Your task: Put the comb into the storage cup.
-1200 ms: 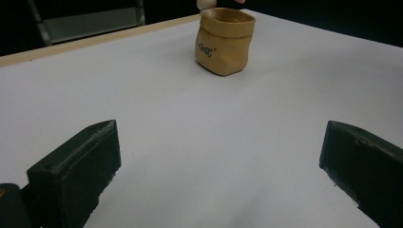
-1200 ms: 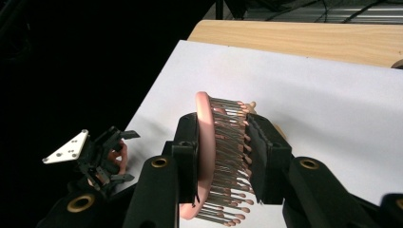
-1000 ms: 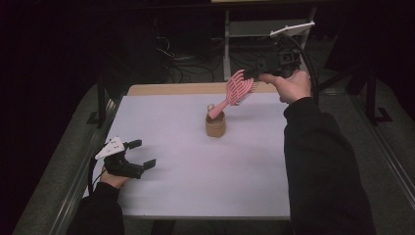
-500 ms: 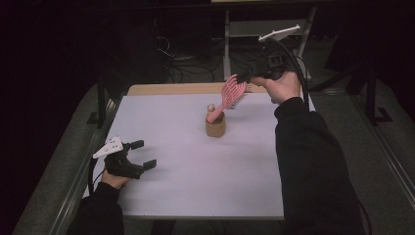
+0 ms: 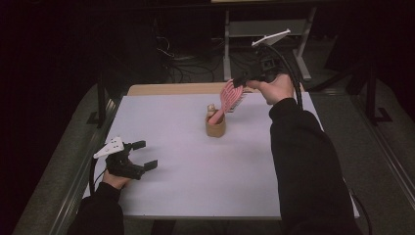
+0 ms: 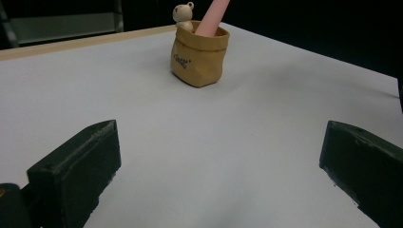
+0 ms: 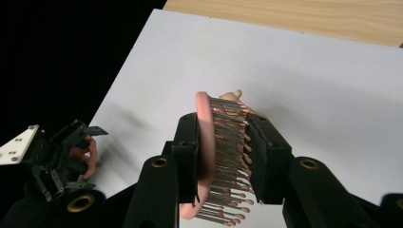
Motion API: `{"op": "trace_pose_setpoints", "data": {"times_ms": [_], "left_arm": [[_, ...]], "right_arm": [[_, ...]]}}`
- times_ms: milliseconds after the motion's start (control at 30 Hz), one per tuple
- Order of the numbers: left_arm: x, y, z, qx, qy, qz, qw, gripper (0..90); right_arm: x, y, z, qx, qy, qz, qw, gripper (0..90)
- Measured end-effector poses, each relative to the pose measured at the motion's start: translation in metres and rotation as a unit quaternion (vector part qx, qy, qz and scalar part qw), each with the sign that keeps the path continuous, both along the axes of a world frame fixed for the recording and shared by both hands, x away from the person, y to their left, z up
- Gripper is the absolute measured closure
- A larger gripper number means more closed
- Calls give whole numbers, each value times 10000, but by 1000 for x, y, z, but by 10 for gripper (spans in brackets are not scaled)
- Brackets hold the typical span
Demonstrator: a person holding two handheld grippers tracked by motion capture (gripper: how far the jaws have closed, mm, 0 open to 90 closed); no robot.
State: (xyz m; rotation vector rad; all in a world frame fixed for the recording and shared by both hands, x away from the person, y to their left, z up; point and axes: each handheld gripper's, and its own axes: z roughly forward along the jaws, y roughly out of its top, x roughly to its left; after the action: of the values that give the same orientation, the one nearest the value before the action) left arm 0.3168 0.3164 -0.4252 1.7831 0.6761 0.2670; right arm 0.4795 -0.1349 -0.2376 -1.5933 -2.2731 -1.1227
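A pink hairbrush [image 5: 228,99] stands tilted with its handle down in a small tan paper-bag holder [image 5: 215,126] near the table's middle. My right gripper [image 5: 241,82] is shut on the brush head [image 7: 219,152], one jaw on its back and one on the bristles. A small bear figure [image 6: 182,13] peeks over the holder's [image 6: 198,56] far rim beside the pink handle [image 6: 211,19]. My left gripper [image 5: 143,154] rests open on the white table [image 5: 186,181] at the front left, nothing between its fingers [image 6: 76,171], and appears at the left in the right gripper view [image 7: 90,142].
A wooden strip [image 5: 171,89] runs along the table's far edge. Beyond it stand dark floor, cables and a metal stand [image 5: 266,29]. Bare white surface lies between the holder and my left gripper.
My right gripper has carried the brush left and down, and its handle now sits deeper in the holder. The left gripper has kept still.
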Motion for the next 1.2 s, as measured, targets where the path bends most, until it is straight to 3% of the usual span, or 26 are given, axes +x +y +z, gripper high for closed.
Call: {"op": "trace_pose_setpoints", "data": {"times_ms": [367, 533, 1000, 1200], "left_arm": [[0, 0, 0, -16, 1, 6, 10000, 0], [0, 0, 0, -10, -2, 3, 10000, 0], [1, 0, -1, 24, 31, 25, 10000, 0], [1, 0, -1, 47, 57, 37, 10000, 0]], "right_arm": [[4, -2, -20, 3, 81, -77, 9999, 661], [6, -6, -27, 162, 128, -97, 9997, 661], [7, -16, -34, 384, 168, -253, 9988, 655], [5, -21, -38, 442, 85, -240, 9987, 651]]}}
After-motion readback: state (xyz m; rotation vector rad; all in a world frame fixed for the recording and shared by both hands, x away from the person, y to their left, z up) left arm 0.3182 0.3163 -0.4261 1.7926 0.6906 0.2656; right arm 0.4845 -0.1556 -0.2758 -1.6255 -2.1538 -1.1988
